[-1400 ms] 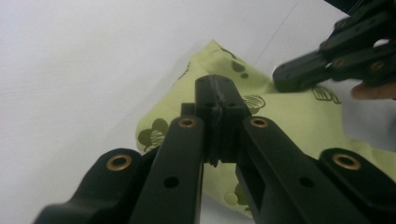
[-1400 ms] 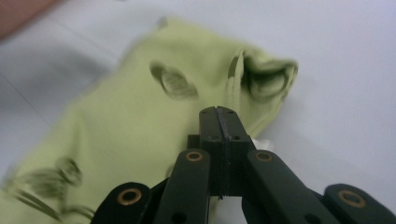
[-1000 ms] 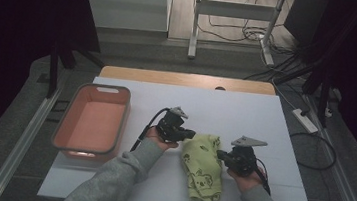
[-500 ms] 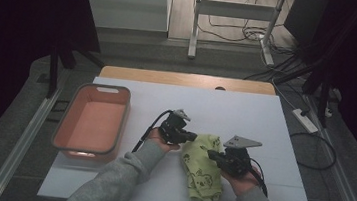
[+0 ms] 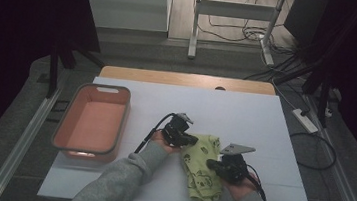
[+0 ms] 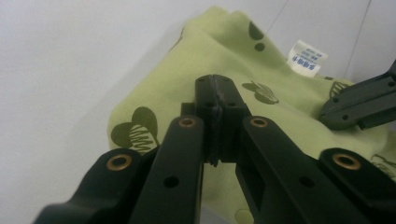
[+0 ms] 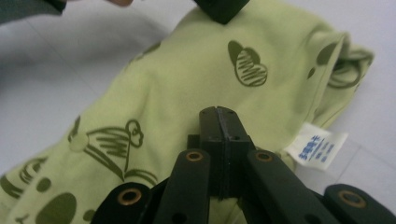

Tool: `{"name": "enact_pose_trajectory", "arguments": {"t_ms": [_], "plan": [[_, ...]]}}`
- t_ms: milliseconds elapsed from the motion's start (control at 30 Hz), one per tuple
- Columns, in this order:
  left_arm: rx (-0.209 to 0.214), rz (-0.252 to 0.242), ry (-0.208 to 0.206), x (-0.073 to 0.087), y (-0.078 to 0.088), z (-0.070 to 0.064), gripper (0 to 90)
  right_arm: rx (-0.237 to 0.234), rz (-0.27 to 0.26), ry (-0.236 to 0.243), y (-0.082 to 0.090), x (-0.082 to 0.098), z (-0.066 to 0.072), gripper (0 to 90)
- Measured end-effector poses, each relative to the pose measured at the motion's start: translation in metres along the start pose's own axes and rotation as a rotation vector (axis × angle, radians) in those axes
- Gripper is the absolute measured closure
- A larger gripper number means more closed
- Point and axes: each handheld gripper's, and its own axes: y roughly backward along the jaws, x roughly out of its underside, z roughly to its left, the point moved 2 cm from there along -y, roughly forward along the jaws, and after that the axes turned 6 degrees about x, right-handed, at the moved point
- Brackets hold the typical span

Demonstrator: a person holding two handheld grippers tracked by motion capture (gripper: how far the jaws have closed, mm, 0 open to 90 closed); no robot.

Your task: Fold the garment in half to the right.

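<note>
Green cloth [image 5: 203,169]: one; grippers: left gripper [image 5: 193,140], right gripper [image 5: 211,164], jaws pressed together, empty; one tub [image 5: 91,123].

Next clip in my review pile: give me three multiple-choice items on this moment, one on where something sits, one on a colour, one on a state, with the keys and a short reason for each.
1. Where is the tub relative to the cloth, in the high view?
A. To its left
B. To its right
C. On top of it

2. What colour is the cloth?
A. Dark blue
B. Light green with darker green prints
C. Plain white

3. How do the jaws of the left gripper stand?
A. Wide open
B. Shut on the tub's rim
C. Shut, pads together, over the cloth

Key:
1 A, the tub stands on the white table left of the cloth.
2 B, both gripper views show green fabric with darker prints and a white label.
3 C, the left gripper view shows the pads meeting with nothing visible between them.
</note>
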Motion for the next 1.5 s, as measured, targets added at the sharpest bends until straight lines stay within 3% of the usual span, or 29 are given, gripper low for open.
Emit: {"name": "enact_pose_trajectory", "arguments": {"t_ms": [400, 533, 667, 867, 1000, 1200, 1500], "plan": [[0.004, 0.023, 0.014, 0.004, -0.009, 0.005, 89.6, 0.007, 0.022, 0.019, -0.007, 0.009, 0.003, 90.0], [-0.001, 0.022, 0.016, 0.004, -0.009, 0.004, 89.7, -0.011, -0.059, 0.031, 0.007, -0.002, 0.005, 90.0], [-0.004, 0.023, 0.014, 0.004, -0.009, 0.004, 89.6, -0.082, -0.092, 0.086, 0.017, -0.014, 0.019, 89.9], [-0.005, 0.026, 0.013, 0.004, -0.009, 0.004, 89.6, -0.148, -0.006, 0.120, 0.003, -0.004, 0.028, 90.0], [0.001, 0.029, 0.011, 0.005, -0.009, 0.004, 89.7, -0.157, 0.037, 0.141, -0.003, 0.010, 0.033, 90.0], [0.003, 0.031, 0.011, 0.005, -0.010, 0.004, 89.7, -0.121, 0.023, 0.159, -0.002, 0.016, 0.039, 90.0], [0.003, 0.030, 0.007, 0.006, -0.011, 0.004, 89.7, -0.118, 0.012, 0.162, -0.002, 0.020, 0.040, 90.0]]}}
